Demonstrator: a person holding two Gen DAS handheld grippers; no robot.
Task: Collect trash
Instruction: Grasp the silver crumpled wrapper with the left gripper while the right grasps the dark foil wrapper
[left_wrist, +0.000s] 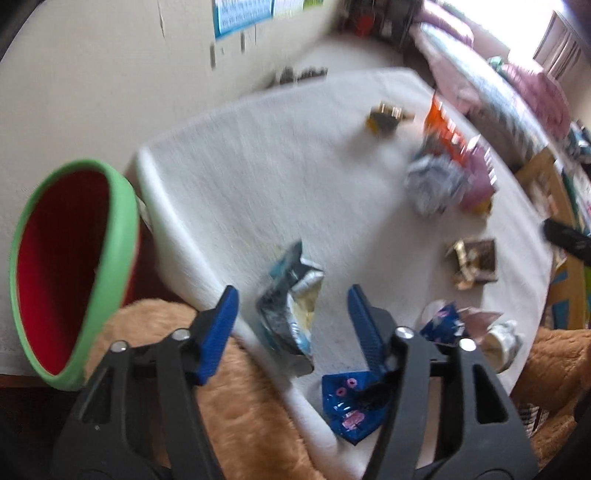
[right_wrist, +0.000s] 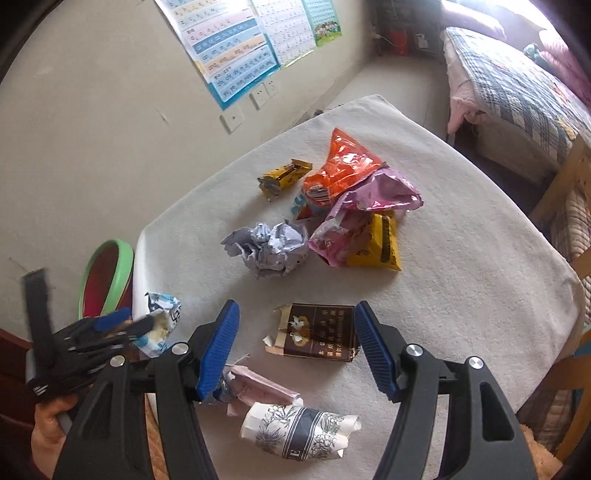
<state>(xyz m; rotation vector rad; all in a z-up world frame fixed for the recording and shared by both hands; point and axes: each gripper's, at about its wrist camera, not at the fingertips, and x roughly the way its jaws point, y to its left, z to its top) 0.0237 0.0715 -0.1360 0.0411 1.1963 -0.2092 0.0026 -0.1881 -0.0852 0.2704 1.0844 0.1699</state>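
Trash lies scattered on a white-clothed table (right_wrist: 480, 258). My left gripper (left_wrist: 291, 314) is open, its jaws on either side of a crumpled blue-and-silver snack wrapper (left_wrist: 291, 302) at the table's near left edge; the wrapper also shows in the right wrist view (right_wrist: 160, 325). My right gripper (right_wrist: 295, 332) is open around a brown cigarette pack (right_wrist: 317, 334). A red bin with a green rim (left_wrist: 74, 266) stands left of the table. A dark blue wrapper (left_wrist: 351, 406) lies under my left gripper's right finger.
Further out lie crumpled paper (right_wrist: 269, 247), an orange bag (right_wrist: 340, 166), a pink bag (right_wrist: 369, 199), a yellow packet (right_wrist: 380, 243) and a small yellow wrapper (right_wrist: 282, 177). A crushed paper cup (right_wrist: 295, 432) lies near. A bed (right_wrist: 517, 85) stands at the right.
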